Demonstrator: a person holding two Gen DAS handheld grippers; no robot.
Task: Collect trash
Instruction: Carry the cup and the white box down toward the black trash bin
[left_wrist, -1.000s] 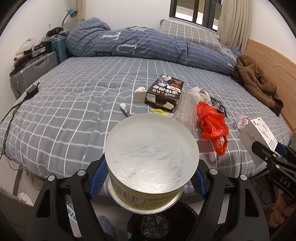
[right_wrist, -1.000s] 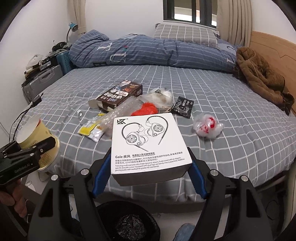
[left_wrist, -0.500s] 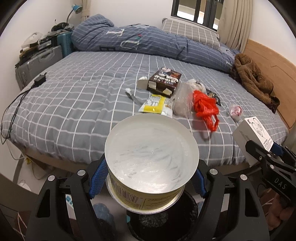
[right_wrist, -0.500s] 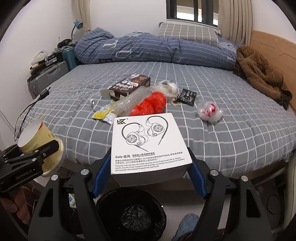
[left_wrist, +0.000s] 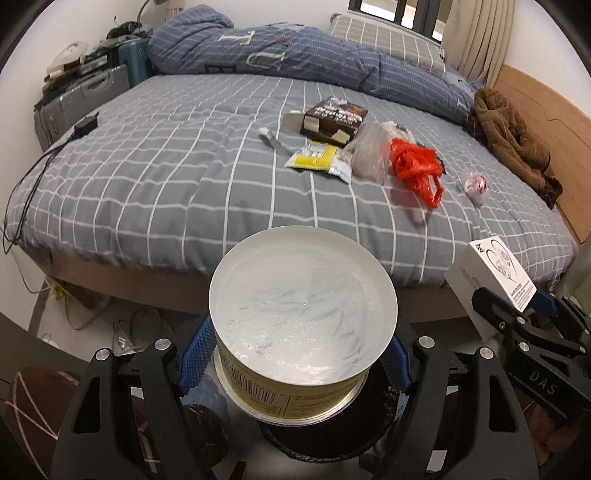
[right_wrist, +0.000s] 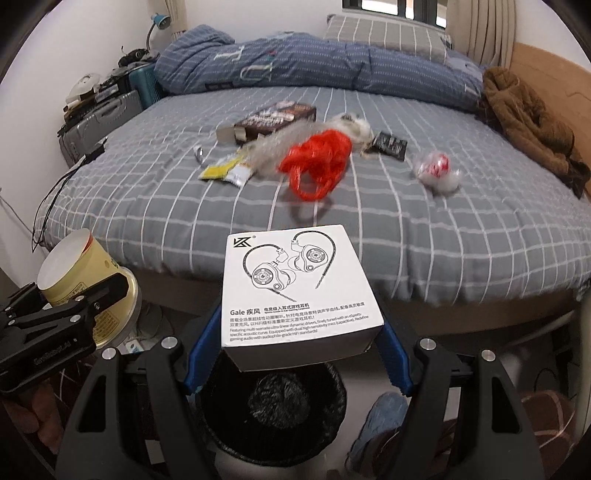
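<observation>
between the left claw (left_wrist: 303, 363) pads, yellow cup (left_wrist: 303, 332) clamped, base forward; right claw (right_wrist: 297, 354) grips earphone box (right_wrist: 297, 291) flat, above bin (right_wrist: 273, 402).

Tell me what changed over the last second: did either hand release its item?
No release. Both hands pulled back from the bed and lowered over the black-lined bin. The left gripper stays clamped on the yellow noodle cup, the right gripper on the white earphone box. The red plastic bag and wrappers lie unmoved.
</observation>
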